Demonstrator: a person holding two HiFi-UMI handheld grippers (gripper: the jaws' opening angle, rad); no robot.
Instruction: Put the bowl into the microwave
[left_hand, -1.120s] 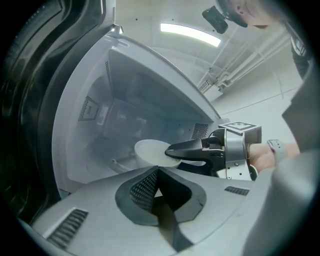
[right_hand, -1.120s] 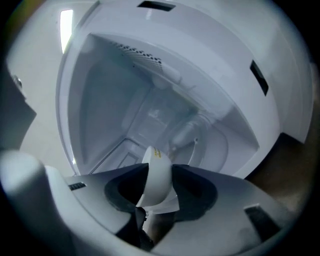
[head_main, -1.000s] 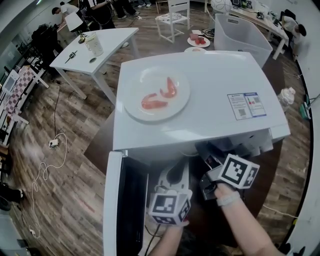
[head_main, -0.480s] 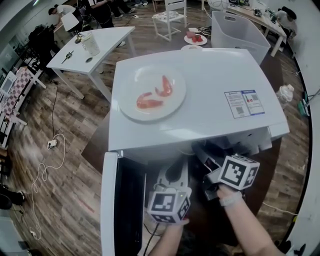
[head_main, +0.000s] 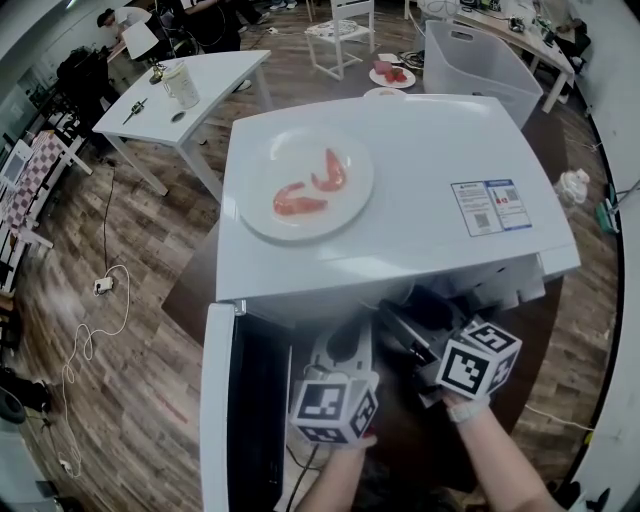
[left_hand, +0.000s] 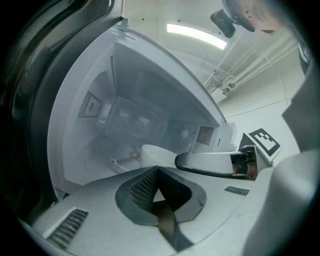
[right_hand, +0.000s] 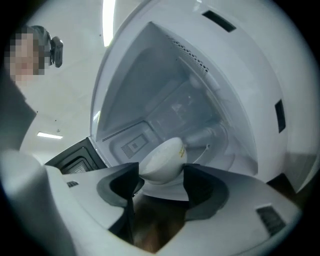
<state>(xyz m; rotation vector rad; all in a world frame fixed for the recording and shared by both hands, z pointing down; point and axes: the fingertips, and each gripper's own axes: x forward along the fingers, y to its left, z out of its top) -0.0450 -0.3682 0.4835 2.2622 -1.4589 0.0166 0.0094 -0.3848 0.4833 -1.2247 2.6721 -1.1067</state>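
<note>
The white bowl (right_hand: 164, 159) sits on the floor of the open microwave (head_main: 400, 200). In the right gripper view it lies just beyond and between my right gripper's (right_hand: 161, 175) dark pads. Those jaws have just been opening and stand wide, not pressing the bowl. In the left gripper view the bowl (left_hand: 156, 153) shows inside the cavity, with the right gripper's jaw reaching in from the right. My left gripper (left_hand: 158, 172) is shut and holds nothing, just before the opening. From the head view both grippers, left (head_main: 345, 345) and right (head_main: 410, 320), point into the cavity.
The microwave door (head_main: 225, 400) hangs open at the left. A plate (head_main: 305, 220) with two shrimp rests on the microwave's top. A white table (head_main: 190, 95) stands at the back left and a white bin (head_main: 480, 65) at the back right. A cable lies on the wooden floor.
My right gripper has rolled, its marker cube turning, and its jaws have spread. The left gripper has stayed where it was.
</note>
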